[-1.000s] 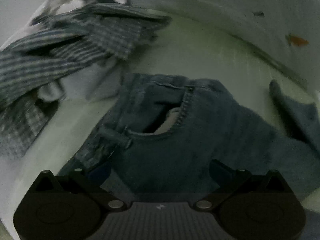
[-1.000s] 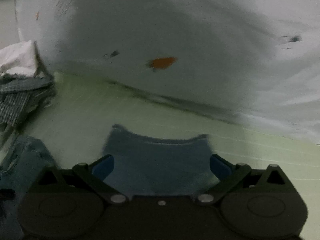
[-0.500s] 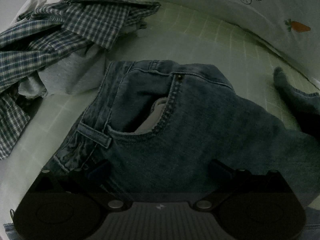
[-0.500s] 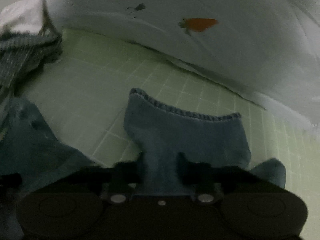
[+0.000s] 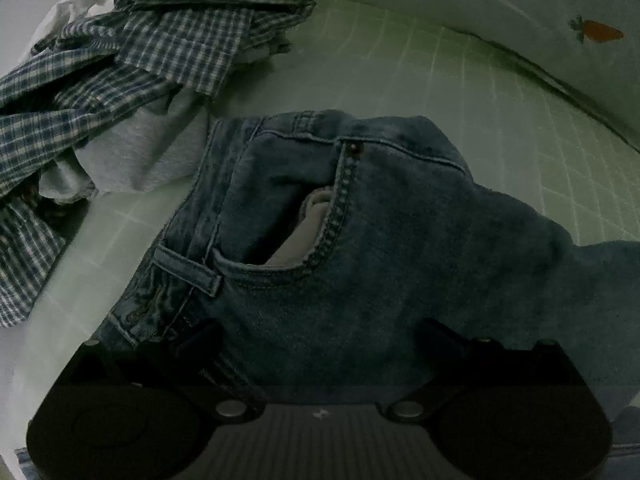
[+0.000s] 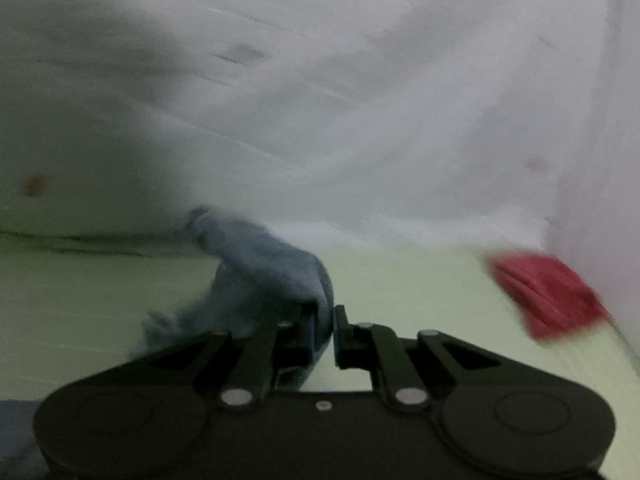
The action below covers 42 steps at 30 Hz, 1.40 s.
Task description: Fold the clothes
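Right tool [image 6: 334, 332] pinches jeans [image 6: 264, 268] hem, raised; left tool [image 5: 316, 340] wide apart over jeans waist, gripping nothing.

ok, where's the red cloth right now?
Right wrist view only: the red cloth lies on the green sheet at the right edge, beside the white bedding, right of the right gripper.

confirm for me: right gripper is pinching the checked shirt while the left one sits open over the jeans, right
Not quite. The right gripper is shut on a denim leg of the jeans, not the checked shirt, as the right wrist view shows. The shirt lies untouched in the pile. The left gripper does sit open over the jeans.
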Each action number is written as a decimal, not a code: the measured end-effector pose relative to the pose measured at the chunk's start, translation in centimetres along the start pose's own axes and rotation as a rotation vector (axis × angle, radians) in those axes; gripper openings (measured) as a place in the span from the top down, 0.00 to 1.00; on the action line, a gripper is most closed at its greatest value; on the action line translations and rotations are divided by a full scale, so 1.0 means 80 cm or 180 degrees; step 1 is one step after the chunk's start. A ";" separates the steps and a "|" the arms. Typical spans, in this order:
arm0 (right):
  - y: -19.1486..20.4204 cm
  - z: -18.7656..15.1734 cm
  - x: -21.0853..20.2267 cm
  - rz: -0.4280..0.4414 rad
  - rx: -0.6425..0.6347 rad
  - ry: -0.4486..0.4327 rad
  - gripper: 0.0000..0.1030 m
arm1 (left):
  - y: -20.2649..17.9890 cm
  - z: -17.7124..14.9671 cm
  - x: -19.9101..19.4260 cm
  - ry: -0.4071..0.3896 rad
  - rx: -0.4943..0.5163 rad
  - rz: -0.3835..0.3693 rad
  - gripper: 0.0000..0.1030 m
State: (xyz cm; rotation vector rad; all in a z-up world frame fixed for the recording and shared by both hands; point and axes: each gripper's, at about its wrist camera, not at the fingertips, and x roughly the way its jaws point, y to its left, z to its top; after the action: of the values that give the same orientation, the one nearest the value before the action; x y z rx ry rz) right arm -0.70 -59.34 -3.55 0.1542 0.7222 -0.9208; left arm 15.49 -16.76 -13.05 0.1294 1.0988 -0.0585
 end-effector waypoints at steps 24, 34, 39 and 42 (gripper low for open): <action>-0.009 -0.011 0.107 0.0637 0.1495 0.0685 0.29 | 0.034 0.064 -0.004 0.0039 -0.0754 -0.0276 0.00; 0.013 -0.012 0.140 0.0698 0.1467 0.0918 0.30 | 0.000 0.124 0.024 0.0056 -0.0702 -0.0364 0.02; 0.012 -0.019 0.147 0.0766 0.1454 0.0916 0.89 | -0.011 0.125 0.048 0.0189 -0.0777 -0.0240 0.38; 0.011 -0.014 0.143 0.0674 0.1351 0.0732 0.96 | -0.005 0.119 0.047 0.0090 -0.0823 -0.0180 0.71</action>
State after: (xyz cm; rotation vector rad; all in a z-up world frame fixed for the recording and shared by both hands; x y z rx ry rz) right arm 3.91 -65.99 -11.72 0.7084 0.6978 -0.8501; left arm 25.55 -18.38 -12.17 -0.1333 1.1287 0.0350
